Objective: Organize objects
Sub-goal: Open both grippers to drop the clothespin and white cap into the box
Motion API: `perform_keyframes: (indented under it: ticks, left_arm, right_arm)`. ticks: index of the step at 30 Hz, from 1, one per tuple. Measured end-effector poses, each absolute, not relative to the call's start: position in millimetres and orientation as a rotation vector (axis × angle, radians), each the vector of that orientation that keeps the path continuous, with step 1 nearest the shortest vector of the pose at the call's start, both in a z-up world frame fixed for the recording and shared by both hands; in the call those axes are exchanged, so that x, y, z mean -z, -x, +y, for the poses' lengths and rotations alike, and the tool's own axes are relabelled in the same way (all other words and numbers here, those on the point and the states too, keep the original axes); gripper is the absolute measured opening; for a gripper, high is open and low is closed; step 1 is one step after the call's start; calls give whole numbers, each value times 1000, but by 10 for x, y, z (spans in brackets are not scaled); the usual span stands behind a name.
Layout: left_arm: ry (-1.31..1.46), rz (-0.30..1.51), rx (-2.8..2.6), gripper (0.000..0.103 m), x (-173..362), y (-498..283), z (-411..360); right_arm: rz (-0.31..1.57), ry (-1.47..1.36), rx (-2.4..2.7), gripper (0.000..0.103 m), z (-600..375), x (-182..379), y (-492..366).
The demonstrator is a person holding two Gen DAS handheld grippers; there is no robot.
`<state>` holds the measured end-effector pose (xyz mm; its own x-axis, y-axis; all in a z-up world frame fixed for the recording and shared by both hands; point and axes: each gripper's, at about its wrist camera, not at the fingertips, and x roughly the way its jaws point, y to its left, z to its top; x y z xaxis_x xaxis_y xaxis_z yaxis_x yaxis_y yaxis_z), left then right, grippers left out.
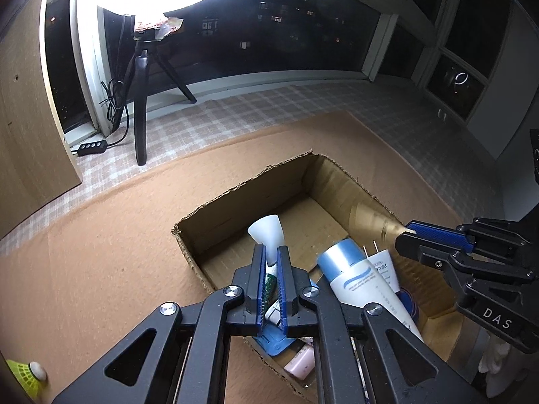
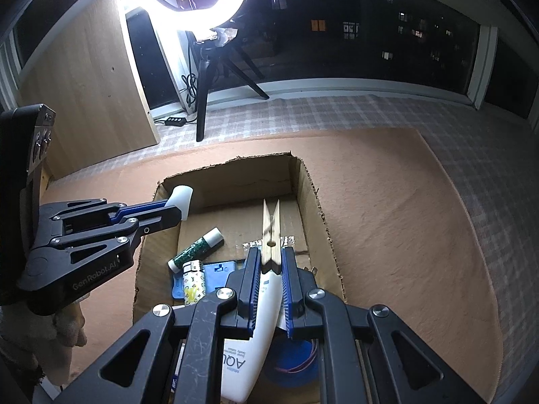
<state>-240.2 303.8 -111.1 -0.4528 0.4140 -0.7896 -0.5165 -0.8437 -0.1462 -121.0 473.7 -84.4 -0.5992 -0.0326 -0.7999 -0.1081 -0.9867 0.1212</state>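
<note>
Over the open cardboard box (image 1: 242, 181) (image 2: 229, 165), my left gripper (image 1: 270, 252) (image 2: 173, 212) is shut on the narrow stem of a white funnel (image 1: 266, 232) (image 2: 182, 198), wide end up. My right gripper (image 2: 272, 252) (image 1: 404, 234) is shut on the tail of a wooden clothespin (image 2: 271, 229) (image 1: 370, 219), which points forward above the box floor. Inside the box lie a white lotion tube (image 2: 256, 336) (image 1: 357, 279), a green glitter tube (image 2: 197, 249), a patterned lighter (image 2: 192, 279), a white plug (image 1: 380, 262) and a blue tape roll (image 2: 293, 360).
The box sits on a tan mat (image 1: 101, 235) over a checked cloth. A ring light on a black tripod (image 1: 141, 101) (image 2: 202, 94) stands at the back by the dark window, next to a wooden panel (image 2: 84, 84). A yellow shuttlecock (image 1: 27, 373) lies near left.
</note>
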Motion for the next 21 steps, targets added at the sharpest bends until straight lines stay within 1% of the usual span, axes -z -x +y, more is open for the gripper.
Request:
perform_keyframes:
  ticks: [1,2,3,4,5,12,17,21]
  left_arm:
    - [1204,150,-2280,22,1115,2408,3038]
    - [1211,150,-2279,37,1122,2416,3035]
    - [1213,152,-2284,47,1123,2414,3030]
    - [1202,157,-2292,47,1116,2403,3022]
    - [1197,161,-2295,47,1109,2390,3015]
    - [1183,152,-2307,47,1058,2333,2899]
    - [1177,147,-2323,47,1008,2264,2756]
    - [1172,138,-2340,47,950,2201,2620]
  right_arm:
    - [240,1379,-2760,15,4737,837,1209]
    - [233,1377,-2757,25,4732,831,1208]
    - [224,1373,-2753,32,4725,826,1205]
    - [216,1361,-2747,41,4723,819,1198]
    - [216,1349,-2744,43,4724,812,1192]
    - [245,1350,-2745,43,4697,770,1165]
    - [247,1344,-2758,47,4594,721,1141]
    - [244,1354,-2773,48,4454,691,1122]
